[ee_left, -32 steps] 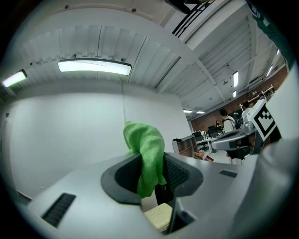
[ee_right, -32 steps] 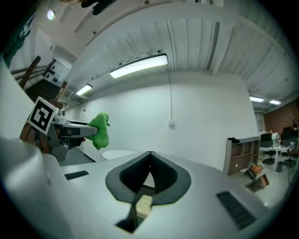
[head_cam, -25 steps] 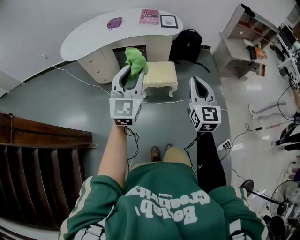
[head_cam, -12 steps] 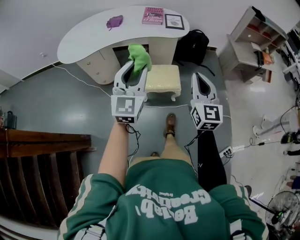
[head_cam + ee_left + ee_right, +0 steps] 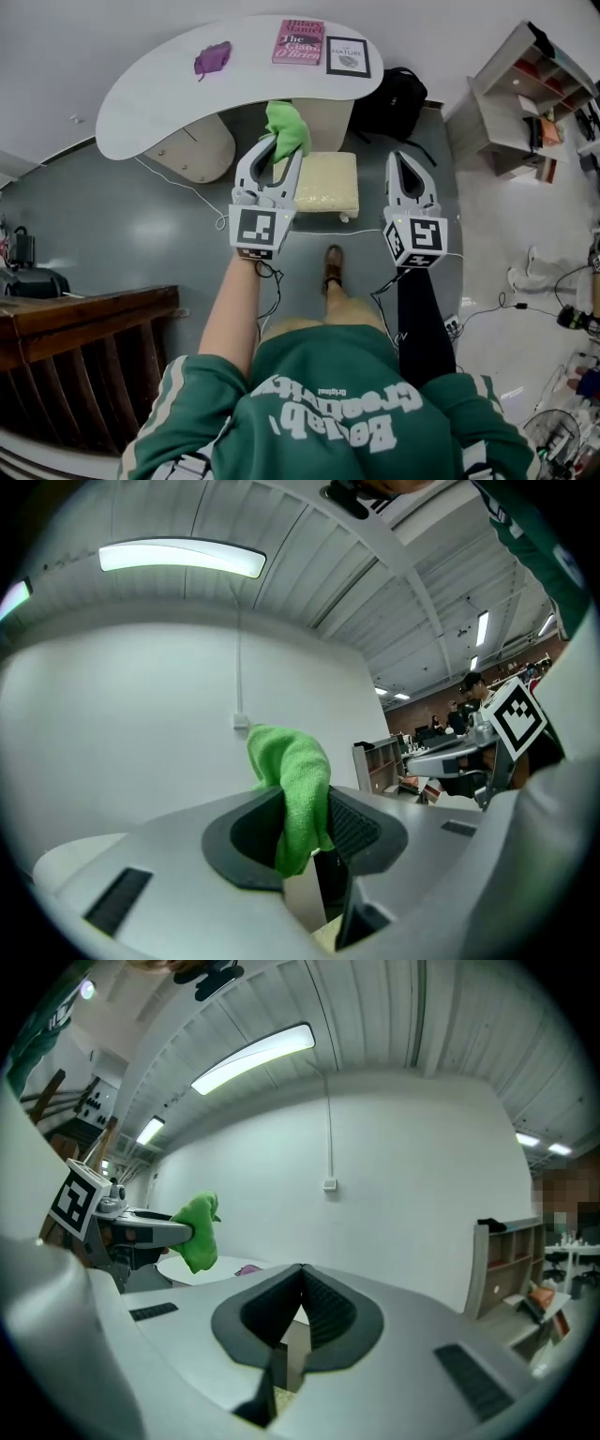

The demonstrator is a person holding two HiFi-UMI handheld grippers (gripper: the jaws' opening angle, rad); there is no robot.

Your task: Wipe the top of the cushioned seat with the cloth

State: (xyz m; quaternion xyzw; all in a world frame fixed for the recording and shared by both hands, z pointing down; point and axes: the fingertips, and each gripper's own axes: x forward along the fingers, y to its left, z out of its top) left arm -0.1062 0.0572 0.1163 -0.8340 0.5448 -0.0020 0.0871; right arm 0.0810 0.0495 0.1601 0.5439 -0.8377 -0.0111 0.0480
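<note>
A green cloth (image 5: pixel 286 129) sticks up from the tip of my left gripper (image 5: pixel 280 145), which is shut on it. In the left gripper view the cloth (image 5: pixel 292 789) hangs pinched between the dark pads. The cream cushioned seat (image 5: pixel 328 184) stands on the floor just right of that gripper, partly under the white table (image 5: pixel 159 84). My right gripper (image 5: pixel 405 161) is held in the air right of the seat, shut with nothing in it. In the right gripper view the left gripper and its cloth (image 5: pixel 197 1232) show at the left.
On the white table lie a purple object (image 5: pixel 212 59), a pink book (image 5: pixel 297 41) and a framed card (image 5: pixel 348 55). A black backpack (image 5: pixel 394 97) sits behind the seat. A shelf unit (image 5: pixel 525 103) stands at the right, a dark wooden rail (image 5: pixel 84 319) at the left. Cables cross the floor.
The person has stepped forward, so the seat and table now lie closer below both grippers. The left gripper still holds the cloth. The right gripper stays shut.
</note>
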